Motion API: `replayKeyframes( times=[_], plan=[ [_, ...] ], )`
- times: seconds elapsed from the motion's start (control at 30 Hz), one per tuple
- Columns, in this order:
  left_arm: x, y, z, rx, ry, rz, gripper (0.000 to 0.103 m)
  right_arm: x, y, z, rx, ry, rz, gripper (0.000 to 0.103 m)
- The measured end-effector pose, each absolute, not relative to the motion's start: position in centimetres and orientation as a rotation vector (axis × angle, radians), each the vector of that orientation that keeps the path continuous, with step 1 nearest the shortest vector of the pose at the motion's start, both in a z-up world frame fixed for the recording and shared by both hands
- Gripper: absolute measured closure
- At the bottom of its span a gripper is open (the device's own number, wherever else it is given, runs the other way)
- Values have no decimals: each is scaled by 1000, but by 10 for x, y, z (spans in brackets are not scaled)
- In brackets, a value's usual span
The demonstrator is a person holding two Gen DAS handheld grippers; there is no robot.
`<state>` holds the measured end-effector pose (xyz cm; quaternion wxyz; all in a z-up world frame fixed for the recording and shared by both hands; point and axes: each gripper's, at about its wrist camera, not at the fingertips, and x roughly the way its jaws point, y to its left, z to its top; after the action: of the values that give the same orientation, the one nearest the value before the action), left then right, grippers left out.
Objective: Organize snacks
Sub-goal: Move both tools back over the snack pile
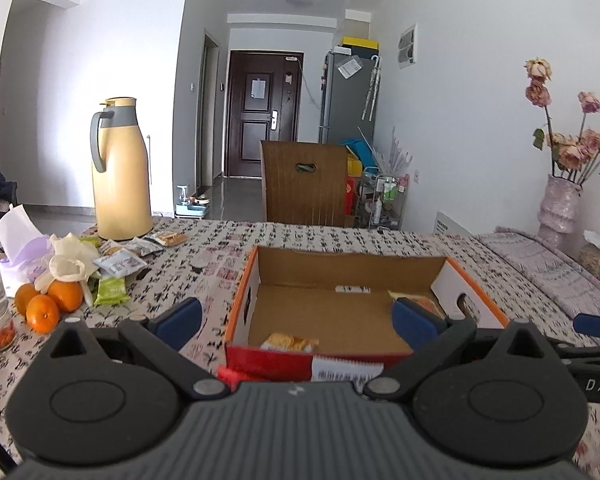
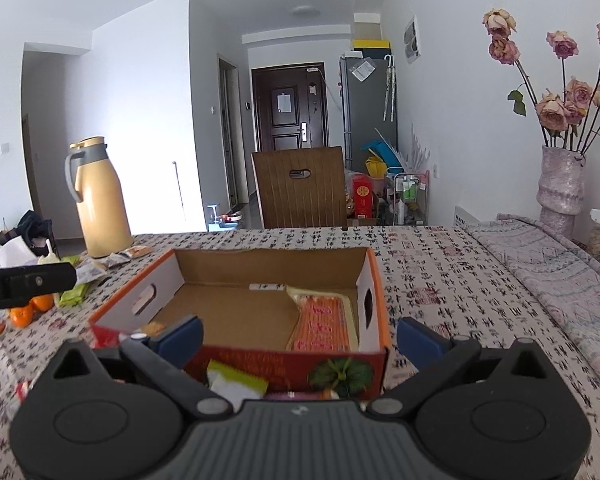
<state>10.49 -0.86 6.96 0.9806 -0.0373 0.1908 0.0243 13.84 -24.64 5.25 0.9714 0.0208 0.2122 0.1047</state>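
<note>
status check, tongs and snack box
Both tongs open, empty. Box holds two snack packs. Loose snacks wait beside thermos. Nothing blocking.

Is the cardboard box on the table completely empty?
No: in the right wrist view the cardboard box holds a large orange snack packet along its right wall.

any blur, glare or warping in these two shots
Left wrist view: right edge smeared, the other hand-held gripper and cloth soft; box sharp. Right wrist view: mostly sharp, wall behind the thermos blown out white. Both views: fisheye bends the walls, dark corners.
</note>
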Motion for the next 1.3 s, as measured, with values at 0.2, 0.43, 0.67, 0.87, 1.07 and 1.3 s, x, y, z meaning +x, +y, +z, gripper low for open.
replayKeyframes(
  times=[0.2,0.43,0.67,0.87,1.07,1.3],
  plan=[
    [82,-5,54,-61,407,33,0,108,-248,45,29,438,222,0],
    [61,6,31,-59,444,37,0,81,-252,34,16,457,236,0],
    [33,14,8,-54,461,34,0,63,-254,19,20,491,244,0],
    [24,18,-3,-68,488,29,0,53,-249,0,-2,534,256,13],
    [26,13,-5,-62,492,19,0,56,-247,-6,8,548,264,37],
    [27,13,-6,-65,502,23,0,69,-244,-19,9,606,271,57]
  ],
)
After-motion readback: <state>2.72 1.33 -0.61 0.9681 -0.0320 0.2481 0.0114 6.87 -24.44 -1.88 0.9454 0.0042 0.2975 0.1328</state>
